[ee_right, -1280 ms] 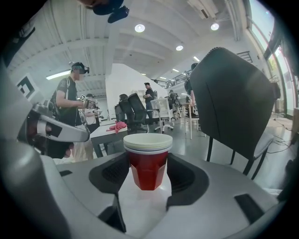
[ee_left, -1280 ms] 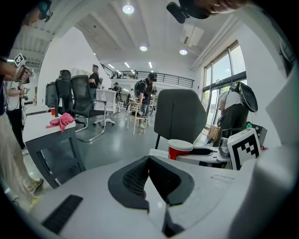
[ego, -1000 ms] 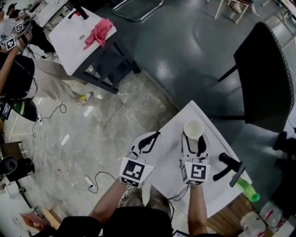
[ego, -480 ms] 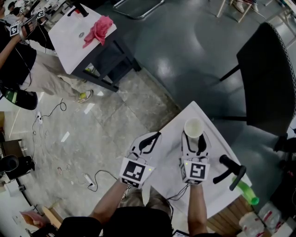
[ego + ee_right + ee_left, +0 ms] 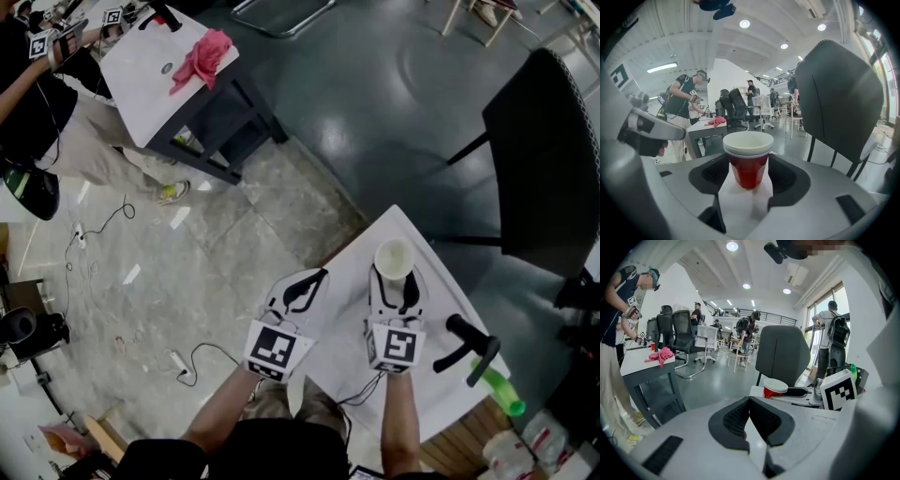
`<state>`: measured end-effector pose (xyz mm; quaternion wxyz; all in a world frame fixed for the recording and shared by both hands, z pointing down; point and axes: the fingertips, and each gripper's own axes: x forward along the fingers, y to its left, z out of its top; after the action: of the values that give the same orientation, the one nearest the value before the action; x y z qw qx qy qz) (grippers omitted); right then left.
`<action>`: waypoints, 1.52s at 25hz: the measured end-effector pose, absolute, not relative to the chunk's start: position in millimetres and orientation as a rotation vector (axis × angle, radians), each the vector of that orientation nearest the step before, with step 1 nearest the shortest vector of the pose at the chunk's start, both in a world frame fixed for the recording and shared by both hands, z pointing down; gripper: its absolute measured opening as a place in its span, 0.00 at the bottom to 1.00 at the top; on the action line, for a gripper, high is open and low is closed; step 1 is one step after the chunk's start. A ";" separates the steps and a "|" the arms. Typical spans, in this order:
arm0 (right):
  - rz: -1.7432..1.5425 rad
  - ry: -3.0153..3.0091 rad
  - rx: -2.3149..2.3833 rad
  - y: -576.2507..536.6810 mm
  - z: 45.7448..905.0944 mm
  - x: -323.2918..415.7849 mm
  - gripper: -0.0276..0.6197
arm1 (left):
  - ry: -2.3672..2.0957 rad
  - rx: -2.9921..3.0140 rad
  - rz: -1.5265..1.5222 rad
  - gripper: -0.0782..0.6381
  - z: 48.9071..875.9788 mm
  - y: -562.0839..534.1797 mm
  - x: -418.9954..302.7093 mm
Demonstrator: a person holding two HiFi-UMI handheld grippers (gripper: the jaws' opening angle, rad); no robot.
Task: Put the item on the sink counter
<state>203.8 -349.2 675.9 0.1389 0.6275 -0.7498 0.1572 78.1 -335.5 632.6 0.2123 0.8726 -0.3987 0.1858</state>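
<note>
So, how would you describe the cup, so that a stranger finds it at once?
Find the white table nearest the person. On it, between the right tongs, stands the cup: red outside, white inside, unlike the green bottle with a black handle at the table's right edge.

Glossy dark-grey floor (image 5: 375,103) meets pale marbled flooring (image 5: 234,253) — a black mesh chair (image 5: 544,159) beside the white surface (image 5: 344,286), another white table (image 5: 150,84) farther off; ceiling downlights (image 5: 732,246), tall windows (image 5: 825,310).

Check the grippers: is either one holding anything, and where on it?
Right gripper grips the red cup by its upper sides just under the rim, cup standing on the white table. Left gripper is shut, empty.
</note>
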 end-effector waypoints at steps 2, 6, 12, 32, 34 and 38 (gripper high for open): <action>0.454 -2.178 1.806 -347.1 677.8 203.0 0.45 | -1.108 2.422 0.512 0.11 632.1 -334.1 78.0; 0.466 -2.193 1.819 -344.8 678.9 203.0 0.50 | -1.109 2.424 0.511 0.11 631.5 -332.1 77.9; 0.472 -2.191 1.807 -343.1 678.8 201.4 0.52 | -1.111 2.426 0.505 0.11 628.4 -331.7 76.7; 0.479 -2.193 1.803 -327.5 672.7 193.0 0.59 | -1.123 2.452 0.491 0.11 616.6 -318.1 69.2; 0.472 -2.192 1.806 -326.2 668.7 191.8 0.59 | -1.128 2.473 0.483 0.11 611.3 -318.3 67.8; 0.458 -2.190 1.808 -321.1 661.0 190.3 0.59 | -1.124 2.462 0.474 0.11 606.4 -311.4 65.4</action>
<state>190.3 -321.1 661.0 0.1322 0.6230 -0.7546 0.1580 65.4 -311.4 606.4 0.1954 0.8787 -0.4012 0.1693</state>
